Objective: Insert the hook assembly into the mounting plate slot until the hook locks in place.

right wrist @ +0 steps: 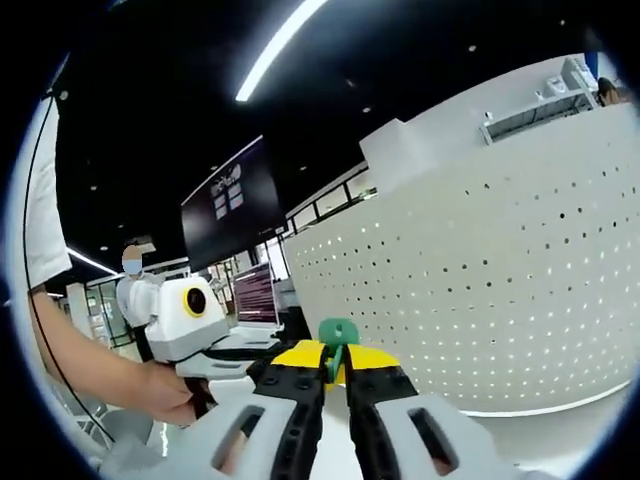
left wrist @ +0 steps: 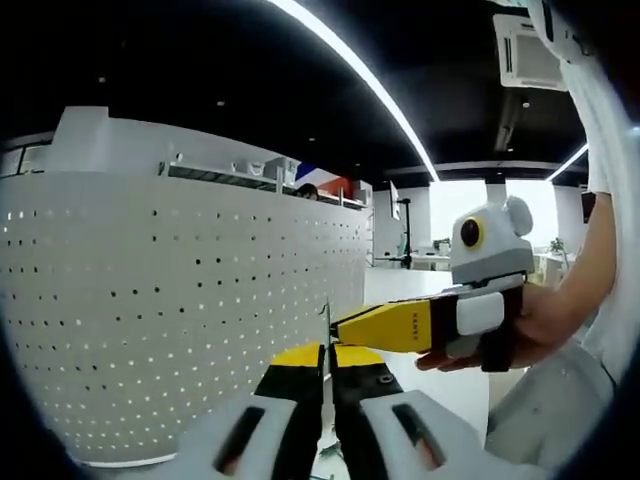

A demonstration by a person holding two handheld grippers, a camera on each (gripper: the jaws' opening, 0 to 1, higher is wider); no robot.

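Here, the left gripper [left wrist: 327, 372] pinches a thin metal plate [left wrist: 326, 335] edge-on between its nearly closed jaws, close before a white pegboard [left wrist: 180, 310]. The right gripper [right wrist: 335, 377] clamps a green hook [right wrist: 337, 335], held just beside the plate, its jaws pressed on the stem.
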